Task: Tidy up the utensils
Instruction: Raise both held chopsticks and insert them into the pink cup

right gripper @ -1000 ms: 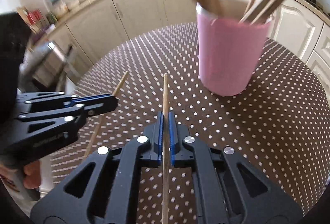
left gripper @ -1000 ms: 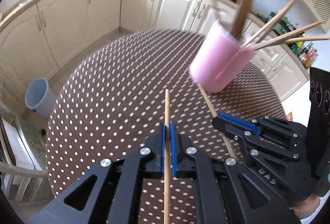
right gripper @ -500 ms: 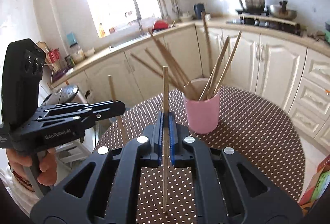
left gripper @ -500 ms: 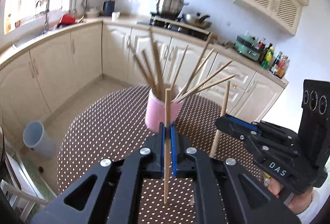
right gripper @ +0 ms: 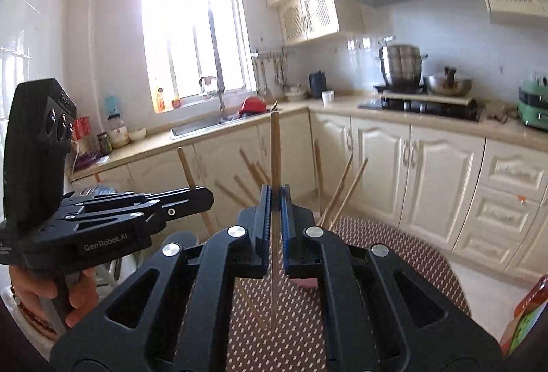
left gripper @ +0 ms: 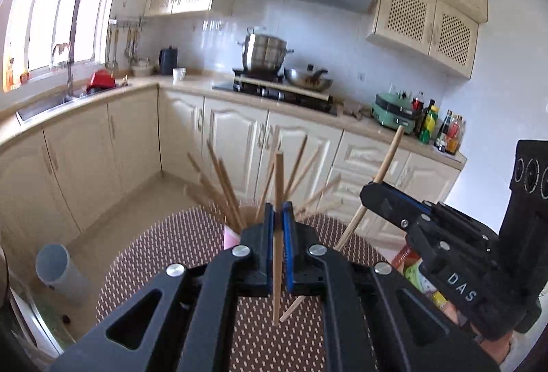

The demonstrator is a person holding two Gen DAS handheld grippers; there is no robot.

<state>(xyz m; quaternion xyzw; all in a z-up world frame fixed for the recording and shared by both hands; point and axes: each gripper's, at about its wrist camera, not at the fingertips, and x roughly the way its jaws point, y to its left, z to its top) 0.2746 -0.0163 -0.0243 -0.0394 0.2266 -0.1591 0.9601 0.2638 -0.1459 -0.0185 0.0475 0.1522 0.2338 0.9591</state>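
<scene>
My left gripper (left gripper: 278, 207) is shut on a wooden chopstick (left gripper: 278, 173) that stands upright between its blue pads. My right gripper (right gripper: 274, 192) is shut the same way on a second upright chopstick (right gripper: 274, 146). Each gripper shows in the other's view, the right gripper (left gripper: 370, 194) with its slanted stick, the left gripper (right gripper: 205, 197) likewise. Both hang above the dotted brown table (left gripper: 154, 252). The pink cup (left gripper: 228, 236) is mostly hidden behind the jaws. Several chopsticks (left gripper: 222, 187) fan out of it.
A grey bin (left gripper: 58, 269) stands on the floor left of the table. Cream cabinets and a stove with a steel pot (left gripper: 263, 53) line the far wall. Colourful packets (right gripper: 527, 313) lie at the table's right edge. A hand (right gripper: 78, 296) holds the left gripper's handle.
Both grippers have risen with their chopsticks and tilted up from the table toward the kitchen. The pink cup has dropped low in both views, mostly behind the jaws.
</scene>
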